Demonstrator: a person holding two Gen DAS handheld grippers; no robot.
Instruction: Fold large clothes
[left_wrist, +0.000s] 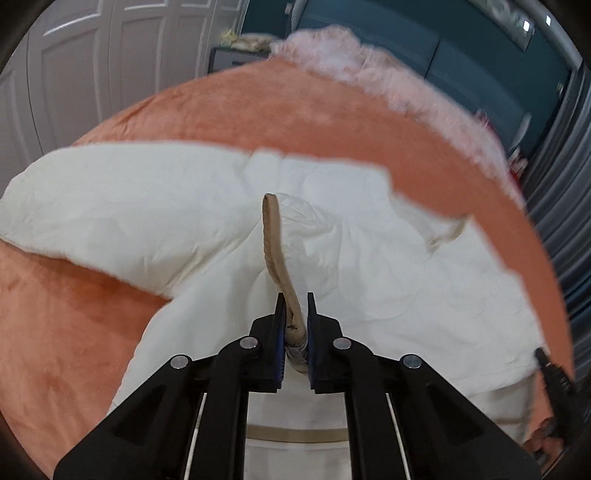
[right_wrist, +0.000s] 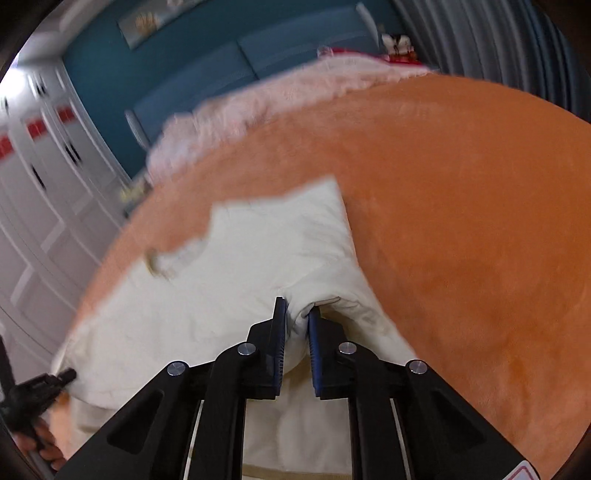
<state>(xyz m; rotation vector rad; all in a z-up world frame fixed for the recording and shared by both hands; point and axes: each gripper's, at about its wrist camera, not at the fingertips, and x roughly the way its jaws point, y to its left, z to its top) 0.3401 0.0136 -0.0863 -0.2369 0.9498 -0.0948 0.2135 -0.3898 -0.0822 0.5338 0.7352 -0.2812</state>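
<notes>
A large cream garment (left_wrist: 147, 206) lies spread and rumpled on an orange blanket (left_wrist: 258, 110). My left gripper (left_wrist: 295, 299) is shut on a tan ribbed trim band (left_wrist: 271, 229) of the garment, and the band stands up from the cloth in a loop. In the right wrist view, my right gripper (right_wrist: 297, 306) is shut on a pinched fold of the same cream garment (right_wrist: 258, 251), near a sleeve-like part that points away from me. The left gripper (right_wrist: 40, 384) shows at that view's lower left edge, held by a hand (right_wrist: 48, 439).
The orange blanket (right_wrist: 461, 221) covers the bed all round the garment. A fluffy pink throw (left_wrist: 351, 55) lies along the far side before a teal headboard (left_wrist: 480, 55). White wardrobe doors (left_wrist: 92, 66) stand to the left, and a grey curtain (left_wrist: 561, 184) hangs on the right.
</notes>
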